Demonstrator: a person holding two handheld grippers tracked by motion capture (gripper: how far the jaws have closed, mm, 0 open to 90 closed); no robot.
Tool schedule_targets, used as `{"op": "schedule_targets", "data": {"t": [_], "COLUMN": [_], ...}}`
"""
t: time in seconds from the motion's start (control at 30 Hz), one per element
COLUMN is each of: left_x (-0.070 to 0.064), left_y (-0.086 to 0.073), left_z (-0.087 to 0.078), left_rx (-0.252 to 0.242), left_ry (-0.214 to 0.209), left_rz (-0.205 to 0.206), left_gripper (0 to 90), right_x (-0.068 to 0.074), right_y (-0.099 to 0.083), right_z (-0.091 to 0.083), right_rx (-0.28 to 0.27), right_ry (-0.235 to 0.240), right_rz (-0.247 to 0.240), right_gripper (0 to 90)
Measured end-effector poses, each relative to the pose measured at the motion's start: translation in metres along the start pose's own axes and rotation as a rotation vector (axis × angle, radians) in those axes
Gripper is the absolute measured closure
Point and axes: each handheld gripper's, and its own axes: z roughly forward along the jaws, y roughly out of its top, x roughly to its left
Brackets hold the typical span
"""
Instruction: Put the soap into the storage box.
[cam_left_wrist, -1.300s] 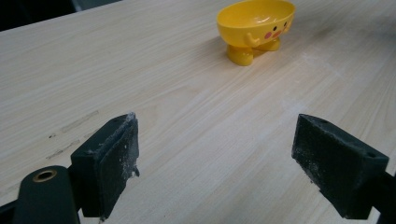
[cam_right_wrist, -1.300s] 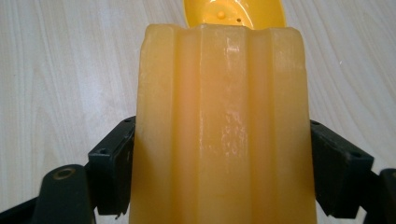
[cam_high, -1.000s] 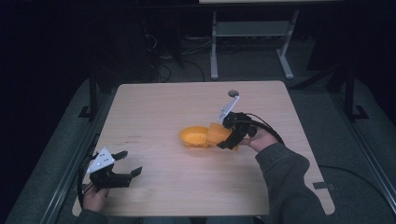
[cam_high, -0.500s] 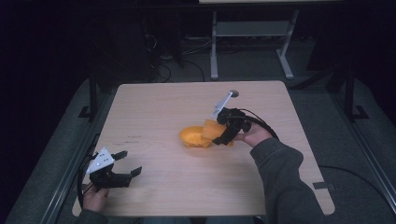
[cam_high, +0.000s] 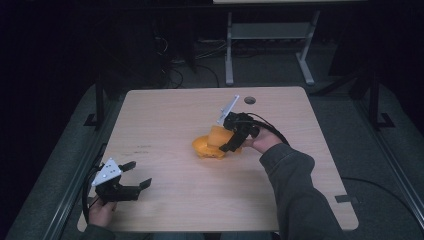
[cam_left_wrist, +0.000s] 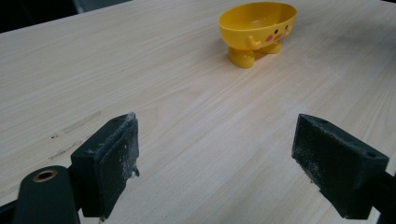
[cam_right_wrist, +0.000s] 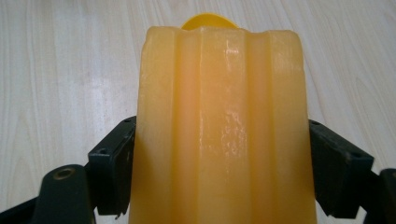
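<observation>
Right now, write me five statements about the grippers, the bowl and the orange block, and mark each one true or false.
1. The right gripper is clamped on the ribbed orange block. True.
2. The left gripper holds the yellow bowl. False: its jaws stand wide open with nothing between them, and the bowl sits well ahead of them on the table.
3. The bowl lies tipped on its side. False: it stands upright on its small feet, opening upward.
4. In the high view, the block is at the bowl, near the middle of the table. True.
5. The left gripper hovers over the far edge of the table. False: it is at the near left corner, by the person's hand.
</observation>
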Motion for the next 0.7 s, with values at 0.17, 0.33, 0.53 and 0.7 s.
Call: {"op": "schedule_targets", "data": {"t": [0.17, 0.33, 0.53, 0.7], "left_x": [0.0, 0.0, 0.0, 0.001], "left_y": [0.0, 0.0, 0.0, 0.0], "left_z": [0.0, 0.0, 0.0, -0.001], "left_rx": [-0.001, -0.004, -0.014, -0.007], "left_ry": [0.0, 0.001, 0.004, 0.004], "left_rz": [0.0, -0.002, -0.007, 0.002], "left_gripper": [14.3, 14.3, 14.3, 14.3], "right_x": [-0.002, -0.003, -0.006, -0.007], "right_y": [0.002, 0.008, 0.018, 0.026], "right_z": [0.005, 0.009, 0.011, 0.013], "right_rx": [0.001, 0.02, 0.006, 0.022], "right_ry": [0.014, 0.019, 0.035, 0.031], "right_rz": [0.002, -0.014, -0.029, -0.049], "right_gripper": [20.6, 20.6, 20.6, 20.6]}}
